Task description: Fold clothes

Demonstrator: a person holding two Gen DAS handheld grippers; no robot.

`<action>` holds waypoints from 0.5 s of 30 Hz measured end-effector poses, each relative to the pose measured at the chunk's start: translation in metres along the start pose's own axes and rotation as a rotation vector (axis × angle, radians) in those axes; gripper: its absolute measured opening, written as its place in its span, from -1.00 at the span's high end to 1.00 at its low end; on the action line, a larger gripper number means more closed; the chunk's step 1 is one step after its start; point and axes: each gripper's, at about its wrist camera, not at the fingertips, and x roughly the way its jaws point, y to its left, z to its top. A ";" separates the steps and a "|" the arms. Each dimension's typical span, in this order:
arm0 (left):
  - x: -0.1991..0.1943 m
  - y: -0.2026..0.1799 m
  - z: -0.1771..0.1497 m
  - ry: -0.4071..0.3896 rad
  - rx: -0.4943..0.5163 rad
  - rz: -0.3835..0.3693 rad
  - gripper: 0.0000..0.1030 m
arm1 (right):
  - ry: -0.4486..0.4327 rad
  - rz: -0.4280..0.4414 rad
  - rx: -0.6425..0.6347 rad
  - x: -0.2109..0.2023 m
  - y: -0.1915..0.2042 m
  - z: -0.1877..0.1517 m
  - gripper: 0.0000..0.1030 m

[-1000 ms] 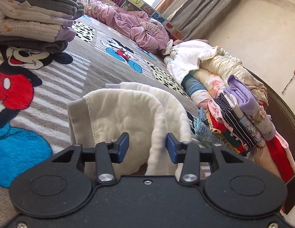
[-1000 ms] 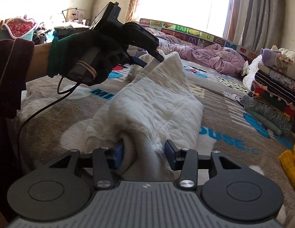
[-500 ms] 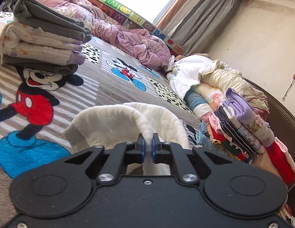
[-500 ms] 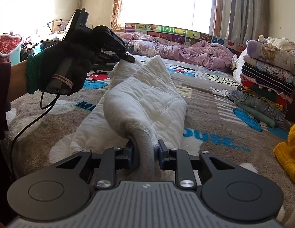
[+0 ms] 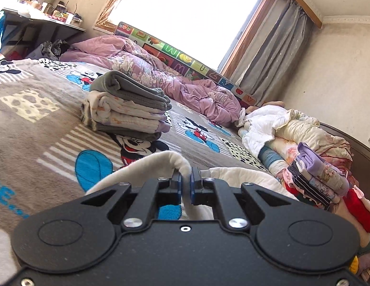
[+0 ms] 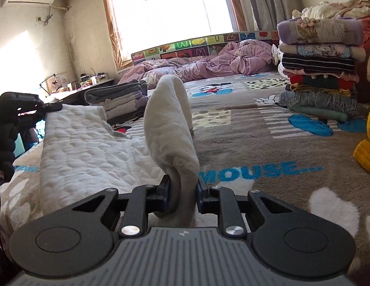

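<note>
Left wrist view: left gripper (image 5: 185, 186) jaws have just clamped the white garment (image 5: 161, 164) edge, right gripper (image 6: 183, 191) jaws have just closed on a thick fold, garment now lifted off the bed (image 6: 256, 128), ready to fold.

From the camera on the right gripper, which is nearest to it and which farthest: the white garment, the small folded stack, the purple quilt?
1. White garment, clamped in the right gripper.
2. Small folded stack, mid-bed, left.
3. Purple quilt, far end, under the window.
</note>
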 end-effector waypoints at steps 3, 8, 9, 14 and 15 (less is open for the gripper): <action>-0.006 -0.001 -0.016 0.128 0.040 -0.065 0.91 | 0.003 -0.007 0.106 0.008 -0.016 0.002 0.56; -0.009 0.008 -0.043 0.345 0.060 -0.056 0.09 | 0.033 -0.065 0.322 0.015 -0.059 -0.005 0.55; -0.014 0.017 -0.041 0.332 0.013 -0.061 0.08 | 0.040 -0.074 0.344 0.015 -0.064 -0.006 0.55; -0.024 0.065 -0.026 0.275 -0.275 -0.054 0.00 | 0.032 -0.094 0.314 0.013 -0.060 -0.008 -0.02; -0.023 0.076 -0.024 0.268 -0.342 -0.050 0.00 | 0.029 -0.094 0.304 0.012 -0.058 -0.008 -0.14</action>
